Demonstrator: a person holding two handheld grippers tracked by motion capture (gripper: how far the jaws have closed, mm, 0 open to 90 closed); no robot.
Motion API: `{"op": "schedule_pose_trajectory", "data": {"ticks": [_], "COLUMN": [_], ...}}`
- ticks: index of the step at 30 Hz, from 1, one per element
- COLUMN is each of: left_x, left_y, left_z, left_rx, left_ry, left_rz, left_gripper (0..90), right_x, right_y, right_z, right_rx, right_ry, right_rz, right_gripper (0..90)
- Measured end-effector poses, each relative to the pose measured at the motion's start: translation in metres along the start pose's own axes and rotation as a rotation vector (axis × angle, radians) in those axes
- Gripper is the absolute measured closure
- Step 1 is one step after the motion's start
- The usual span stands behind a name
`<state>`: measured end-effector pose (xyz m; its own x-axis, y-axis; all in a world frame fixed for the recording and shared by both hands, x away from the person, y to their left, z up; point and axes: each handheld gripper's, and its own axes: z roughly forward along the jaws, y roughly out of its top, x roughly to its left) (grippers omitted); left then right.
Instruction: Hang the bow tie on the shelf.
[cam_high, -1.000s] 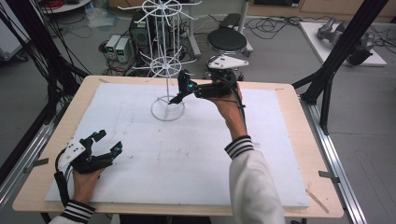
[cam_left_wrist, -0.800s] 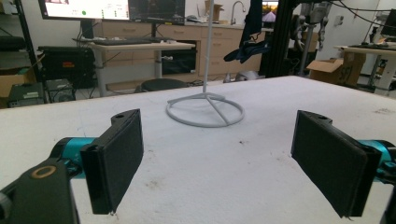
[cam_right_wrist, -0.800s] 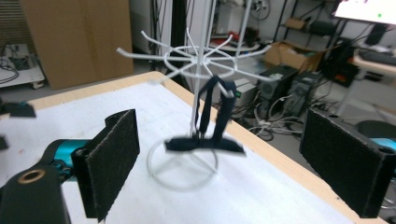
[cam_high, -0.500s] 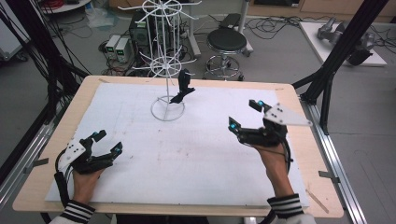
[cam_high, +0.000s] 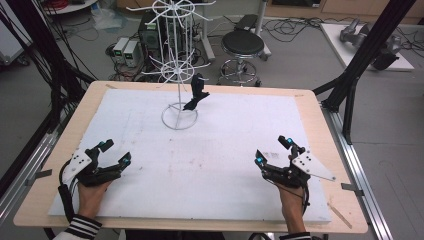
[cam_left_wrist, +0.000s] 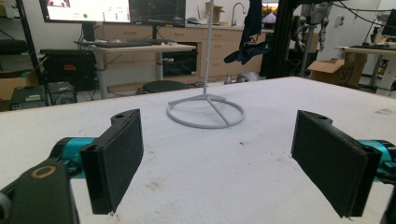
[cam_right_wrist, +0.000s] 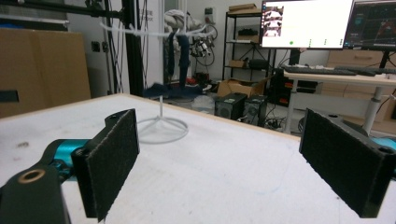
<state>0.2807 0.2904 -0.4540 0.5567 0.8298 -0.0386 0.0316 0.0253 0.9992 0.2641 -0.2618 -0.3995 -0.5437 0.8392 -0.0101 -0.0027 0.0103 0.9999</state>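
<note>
A white wire rack (cam_high: 178, 65) stands on its ring base (cam_high: 179, 116) at the back of the white board (cam_high: 200, 150). A dark sock (cam_high: 196, 94) hangs from one of its lower arms. The same dark sock (cam_left_wrist: 251, 32) hangs past the ring base (cam_left_wrist: 206, 112) in the left gripper view, and the dark sock (cam_right_wrist: 176, 65) drapes from the rack (cam_right_wrist: 161, 70) in the right gripper view. My left gripper (cam_high: 116, 153) rests at the near left, open and holding nothing. Near the board's front right my right gripper (cam_high: 273, 151) is open too, its pads (cam_right_wrist: 112, 158) bare.
The board lies on a wooden table (cam_high: 310, 107) with black frame posts (cam_high: 365, 55) at both sides. A stool (cam_high: 242, 45), computer boxes (cam_high: 127, 50) and cables sit on the floor behind the table.
My right gripper let go of the sock at the rack and drew back to the near right of the board, lower than half a second ago. The left gripper stayed put.
</note>
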Motion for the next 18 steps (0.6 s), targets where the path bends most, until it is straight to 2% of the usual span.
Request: {"op": "schedule_pose_trajectory", "data": {"ticks": [1,4,10,14,18], "left_x": [0.0,0.0,0.0,0.0,0.0], "left_y": [0.0,0.0,0.0,0.0,0.0], "left_z": [0.0,0.0,0.0,0.0,0.0], "left_rx": [0.0,0.001,-0.003,-0.003,-0.002], "left_ry": [0.0,0.0,-0.001,-0.001,0.0], "left_rz": [-0.001,0.001,-0.003,-0.003,-0.004], "left_gripper": [17.2,17.2,17.2,17.2,17.2], "right_x": [0.0,0.002,0.006,0.007,0.008], "right_y": [-0.004,-0.017,-0.041,-0.053,-0.055], "right_z": [0.0,0.0,0.005,0.006,0.003], "right_rx": [0.0,-0.012,0.036,0.045,0.008], "right_ry": [-0.003,-0.013,-0.026,-0.026,-0.041], "right_rz": [-0.011,-0.005,-0.014,0.009,-0.006], "right_gripper": [11.2,11.2,11.2,11.1,11.2]}}
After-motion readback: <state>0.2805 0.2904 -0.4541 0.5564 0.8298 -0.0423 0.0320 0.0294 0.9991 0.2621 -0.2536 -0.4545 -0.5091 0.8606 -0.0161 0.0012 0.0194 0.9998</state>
